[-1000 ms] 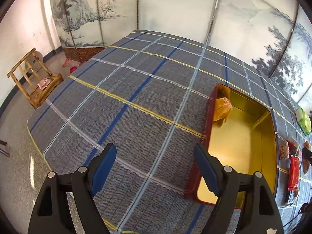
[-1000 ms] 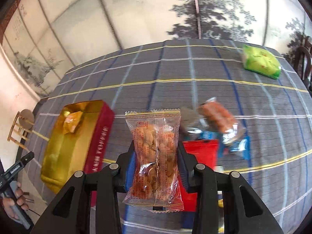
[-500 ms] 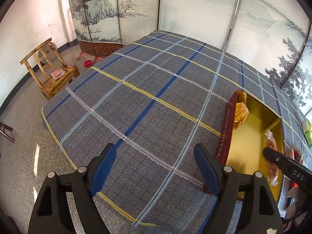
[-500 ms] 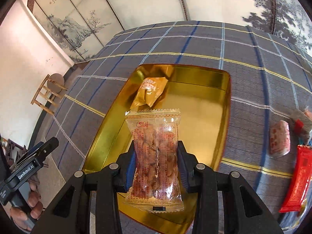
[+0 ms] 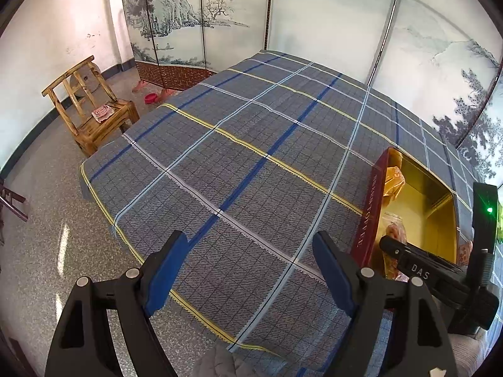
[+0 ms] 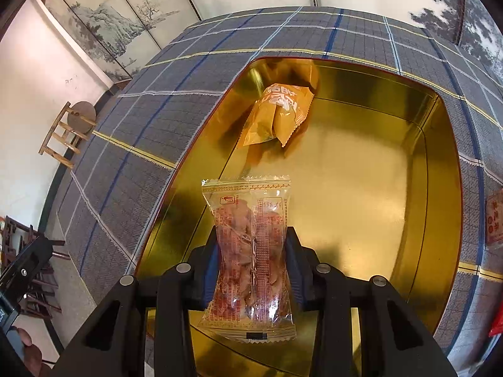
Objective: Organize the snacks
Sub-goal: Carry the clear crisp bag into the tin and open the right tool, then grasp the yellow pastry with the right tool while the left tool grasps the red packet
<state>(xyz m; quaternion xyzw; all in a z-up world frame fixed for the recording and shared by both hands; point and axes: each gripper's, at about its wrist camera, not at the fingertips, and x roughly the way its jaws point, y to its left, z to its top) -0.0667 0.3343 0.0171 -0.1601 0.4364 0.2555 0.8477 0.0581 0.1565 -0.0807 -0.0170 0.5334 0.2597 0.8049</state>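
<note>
My right gripper (image 6: 251, 264) is shut on a clear packet of brown snacks (image 6: 250, 251) and holds it over the near left part of the gold tin (image 6: 440, 188). An orange snack packet (image 6: 278, 114) lies in the tin's far left corner. In the left wrist view the tin (image 5: 367, 216) with its red side stands at the right, with the orange packet (image 5: 394, 182) and the held clear packet (image 5: 396, 235) inside its outline. My left gripper (image 5: 248, 270) is open and empty above the table's near left edge.
The table wears a grey plaid cloth (image 5: 251, 144). A pink packet (image 6: 493, 220) and a red wrapper (image 6: 496, 326) lie right of the tin. A wooden chair (image 5: 91, 106) stands on the floor to the left. Painted screens (image 5: 314, 15) stand behind the table.
My right gripper has carried the clear packet from above the loose snacks to over the tin and lower into it. My left gripper has drawn back and to the left, away from the tin.
</note>
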